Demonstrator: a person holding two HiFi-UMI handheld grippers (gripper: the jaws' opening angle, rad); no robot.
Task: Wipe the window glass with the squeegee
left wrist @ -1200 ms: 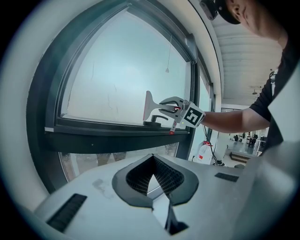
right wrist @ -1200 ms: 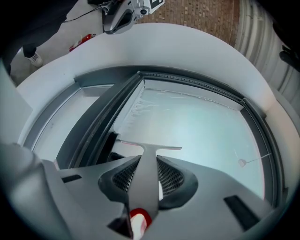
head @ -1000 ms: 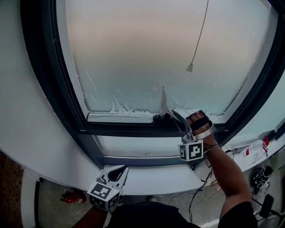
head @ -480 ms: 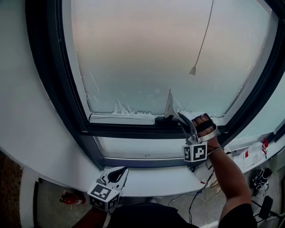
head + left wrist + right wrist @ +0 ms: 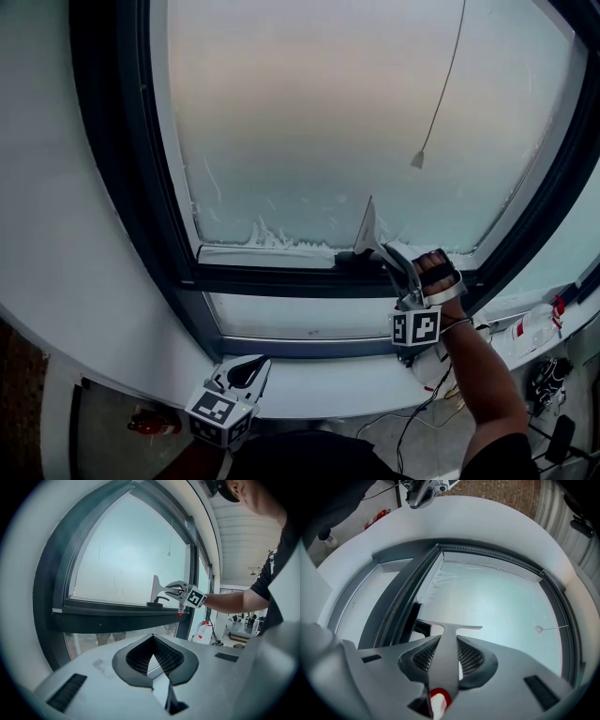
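Note:
The squeegee [image 5: 367, 231] stands with its blade upright against the bottom edge of the frosted window glass [image 5: 328, 122]. My right gripper [image 5: 392, 259] is shut on its grey handle [image 5: 444, 654], which runs between the two mesh pads. Its blade bar [image 5: 457, 627] shows ahead, against the glass [image 5: 497, 597]. In the left gripper view the squeegee [image 5: 154, 590] and the right gripper [image 5: 181, 590] sit above the dark sill. My left gripper [image 5: 241, 369] hangs low by the white ledge, away from the glass. It [image 5: 151, 658] is shut with nothing in it.
White foam streaks [image 5: 272, 234] lie along the lower left edge of the glass. A blind cord with a weight [image 5: 417, 159] hangs before the pane. A dark frame [image 5: 141, 187] surrounds it. A spray bottle [image 5: 536, 328] and cables [image 5: 553, 380] lie lower right.
The squeegee and right gripper have edged slightly to the right along the bottom of the glass. The left gripper has stayed put.

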